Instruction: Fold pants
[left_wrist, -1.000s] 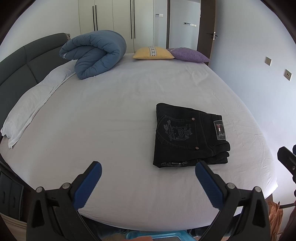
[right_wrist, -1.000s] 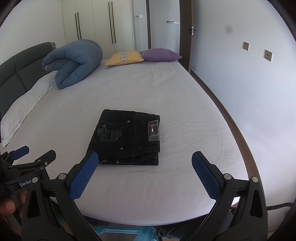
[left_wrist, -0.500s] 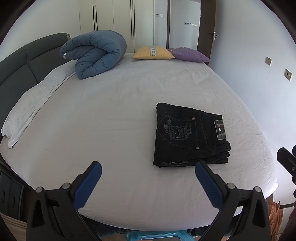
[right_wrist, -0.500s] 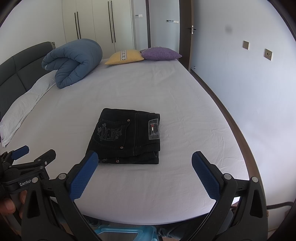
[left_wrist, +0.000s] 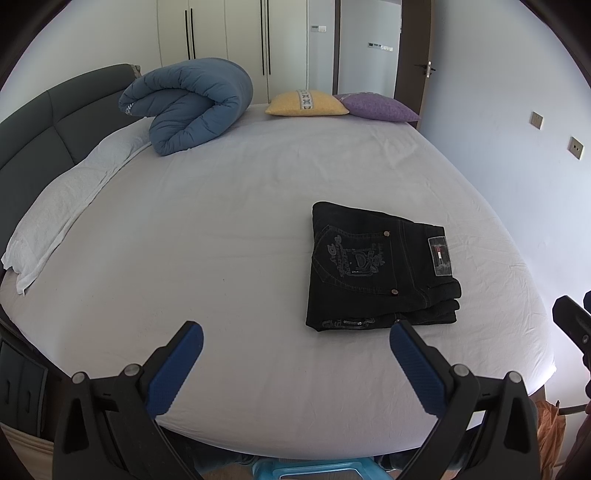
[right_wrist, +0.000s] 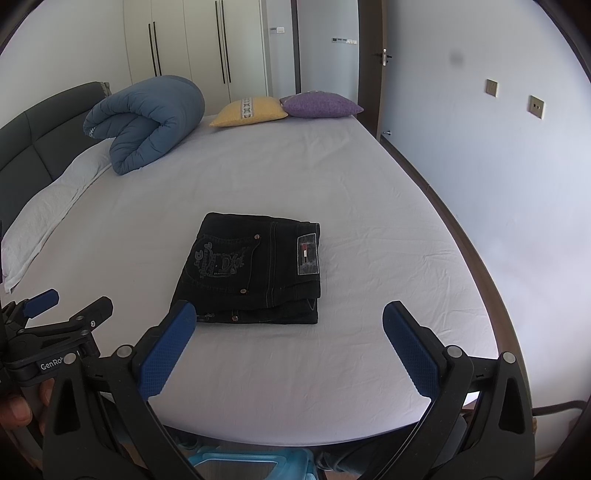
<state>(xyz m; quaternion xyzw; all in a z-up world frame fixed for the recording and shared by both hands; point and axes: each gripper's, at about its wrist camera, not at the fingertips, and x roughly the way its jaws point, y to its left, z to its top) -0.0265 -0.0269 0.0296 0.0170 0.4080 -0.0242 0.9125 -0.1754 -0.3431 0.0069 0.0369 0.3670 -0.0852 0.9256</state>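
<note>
On the bed (right_wrist: 332, 184), the pants (right_wrist: 255, 269) lie folded; both the left gripper (left_wrist: 295, 365) and right gripper (right_wrist: 284, 347) hang near them, jaws spread, empty.

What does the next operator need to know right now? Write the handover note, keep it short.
Left gripper: open, empty, held back over the near edge of the bed.
Right gripper: open, empty, also clear of the cloth.
Black pants: folded into a compact stack on the sheet, back pocket and label up, nothing touching them.
Done: the folding looks finished.
Left: at most, square up the lower layers sticking out at the near edge.
</note>
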